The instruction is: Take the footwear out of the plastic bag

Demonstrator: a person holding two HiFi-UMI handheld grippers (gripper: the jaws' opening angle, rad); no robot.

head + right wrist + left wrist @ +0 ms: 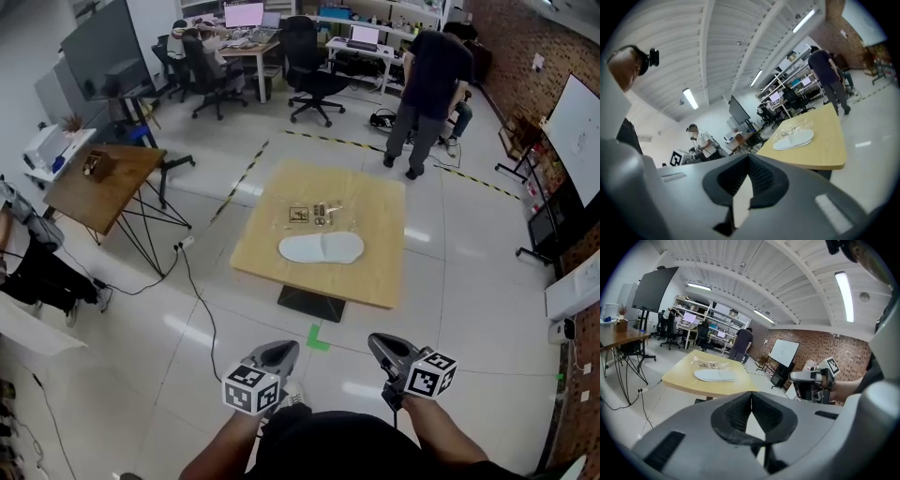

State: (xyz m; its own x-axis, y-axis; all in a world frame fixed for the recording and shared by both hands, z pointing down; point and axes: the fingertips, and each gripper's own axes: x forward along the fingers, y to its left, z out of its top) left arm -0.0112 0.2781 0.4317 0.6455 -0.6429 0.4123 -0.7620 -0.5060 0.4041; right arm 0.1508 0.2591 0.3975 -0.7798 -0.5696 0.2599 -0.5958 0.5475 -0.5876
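A white slipper [321, 248] lies flat on the light wooden table [375, 272], well ahead of me. Just behind it sits crinkled clear plastic [314, 214] with small items inside; whether the plastic also covers the slipper I cannot tell. My left gripper [284, 351] and right gripper [378, 343] hang low over the floor, far short of the table, both shut with nothing in them. The left gripper view shows the slipper [714, 375], the plastic [710, 364] and the shut left gripper [751, 397]. In the right gripper view are the slipper [793, 139] and the shut right gripper [749, 160].
A person [427, 84] stands beyond the table's far right corner. A brown side table [98, 183] stands at the left, with a cable [192, 281] trailing over the floor. A green tape mark [317, 337] lies before the table. Whiteboards [577, 131] line the right wall.
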